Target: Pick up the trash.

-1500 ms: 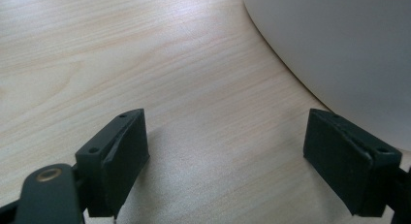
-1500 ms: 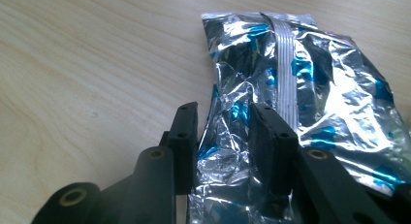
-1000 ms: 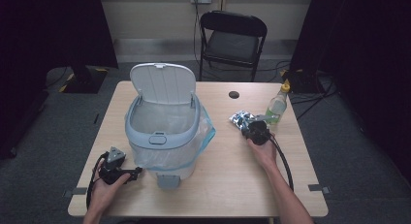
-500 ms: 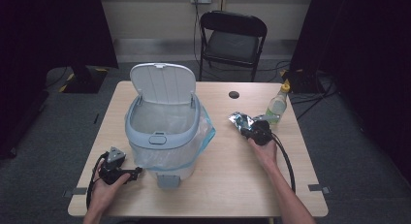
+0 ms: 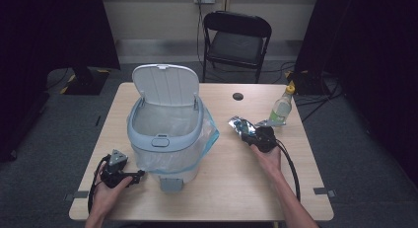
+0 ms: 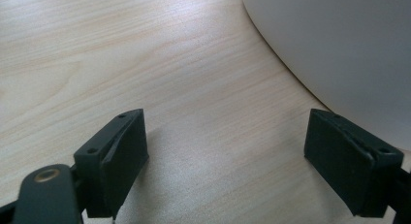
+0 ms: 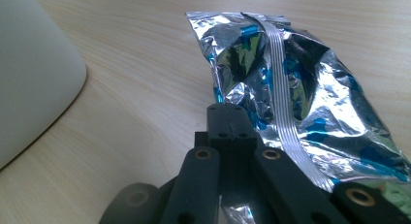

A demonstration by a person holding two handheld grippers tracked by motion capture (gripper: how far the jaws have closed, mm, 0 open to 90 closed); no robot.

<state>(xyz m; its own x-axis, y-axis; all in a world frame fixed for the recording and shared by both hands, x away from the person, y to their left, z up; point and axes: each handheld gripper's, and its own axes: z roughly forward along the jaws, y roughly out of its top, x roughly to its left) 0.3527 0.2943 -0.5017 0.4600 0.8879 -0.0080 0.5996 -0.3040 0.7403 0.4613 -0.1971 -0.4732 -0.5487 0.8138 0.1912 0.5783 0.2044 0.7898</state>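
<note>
A crumpled silver and blue foil snack bag (image 5: 240, 126) is at the right of the table, and my right gripper (image 5: 254, 134) is shut on its near edge. In the right gripper view the jaws meet on the foil, the right gripper (image 7: 231, 120) pinching the bag (image 7: 291, 88), which spreads up and to the right. A white pedal bin (image 5: 165, 134) with a plastic liner stands at the table's middle, its lid (image 5: 165, 85) raised. My left gripper (image 5: 137, 174) rests at the front left beside the bin's base, open; the left gripper (image 6: 225, 156) holds nothing.
A plastic bottle with a yellow cap (image 5: 281, 108) stands behind the bag near the right edge. A small black disc (image 5: 238, 96) lies at the back of the wooden table (image 5: 231, 188). A black folding chair (image 5: 236, 40) stands beyond the table. The bin's wall (image 6: 339, 49) curves close to the left gripper.
My right hand has shifted slightly, carrying the foil bag with it. The left hand has stayed in place.
</note>
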